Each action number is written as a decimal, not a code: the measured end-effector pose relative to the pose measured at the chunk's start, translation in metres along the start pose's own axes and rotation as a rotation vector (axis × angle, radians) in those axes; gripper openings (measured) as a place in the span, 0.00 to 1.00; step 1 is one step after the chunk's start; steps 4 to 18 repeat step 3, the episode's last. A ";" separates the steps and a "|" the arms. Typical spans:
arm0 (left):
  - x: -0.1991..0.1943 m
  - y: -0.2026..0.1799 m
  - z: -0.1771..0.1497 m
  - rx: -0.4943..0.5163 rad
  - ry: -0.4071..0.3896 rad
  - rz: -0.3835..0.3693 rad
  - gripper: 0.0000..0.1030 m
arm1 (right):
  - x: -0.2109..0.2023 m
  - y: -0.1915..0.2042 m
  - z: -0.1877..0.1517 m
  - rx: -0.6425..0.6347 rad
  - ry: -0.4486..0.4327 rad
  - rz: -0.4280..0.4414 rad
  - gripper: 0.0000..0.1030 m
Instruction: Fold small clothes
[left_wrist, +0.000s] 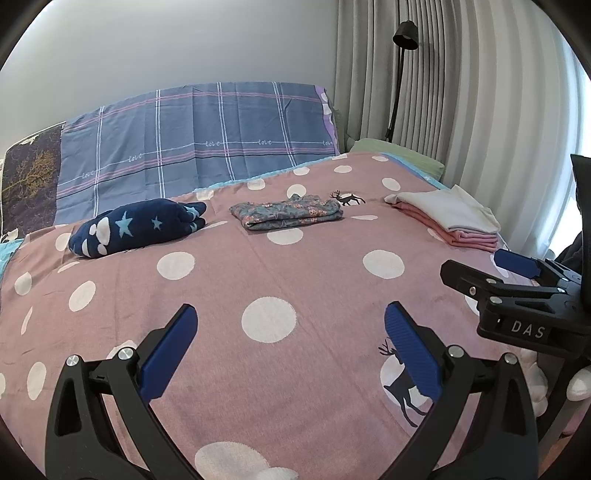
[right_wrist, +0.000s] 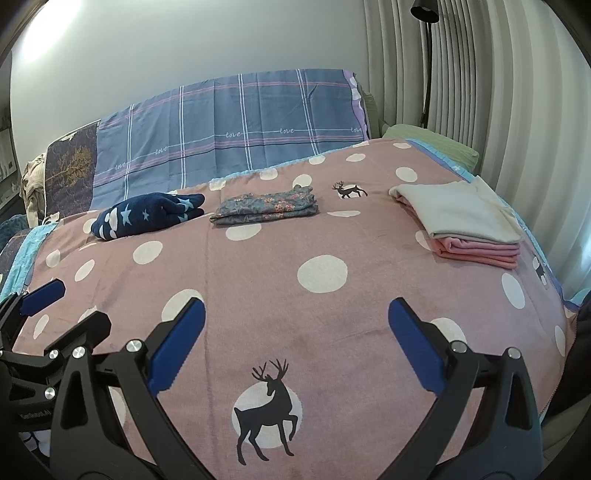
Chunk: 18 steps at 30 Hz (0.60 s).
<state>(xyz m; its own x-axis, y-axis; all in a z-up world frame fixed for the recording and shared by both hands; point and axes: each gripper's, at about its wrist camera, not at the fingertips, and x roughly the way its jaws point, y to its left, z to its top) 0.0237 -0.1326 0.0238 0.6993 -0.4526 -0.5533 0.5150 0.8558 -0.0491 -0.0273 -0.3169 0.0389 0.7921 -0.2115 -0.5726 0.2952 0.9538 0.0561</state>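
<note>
Left wrist view: right tool (left_wrist: 491, 271) reads "DAS", plaid sheet (left_wrist: 207, 144) seemingly "love".

Three folded piles on bedspread (right_wrist: 332, 332): starred bundle (right_wrist: 147, 216) left, floral garment (right_wrist: 266, 208) middle, stacked clothes (right_wrist: 465, 225) right.

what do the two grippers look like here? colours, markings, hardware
Both match: the left gripper and right gripper have black plastic frames with triangular cutouts, silver screws at the joints, and ribbed blue pads on the fingers. The right gripper's body, seen from the left wrist camera, carries white "DAS" lettering. No cables or sleeves visible.
</note>
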 end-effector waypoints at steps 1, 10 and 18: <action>0.000 0.000 0.000 0.001 0.002 0.000 0.99 | 0.000 0.000 0.000 0.000 -0.001 -0.001 0.98; 0.001 -0.001 0.000 0.003 0.002 -0.001 0.99 | -0.001 0.000 0.000 -0.002 -0.002 -0.001 0.98; 0.001 -0.001 0.000 0.003 0.002 -0.001 0.99 | -0.001 0.000 0.000 -0.002 -0.002 -0.001 0.98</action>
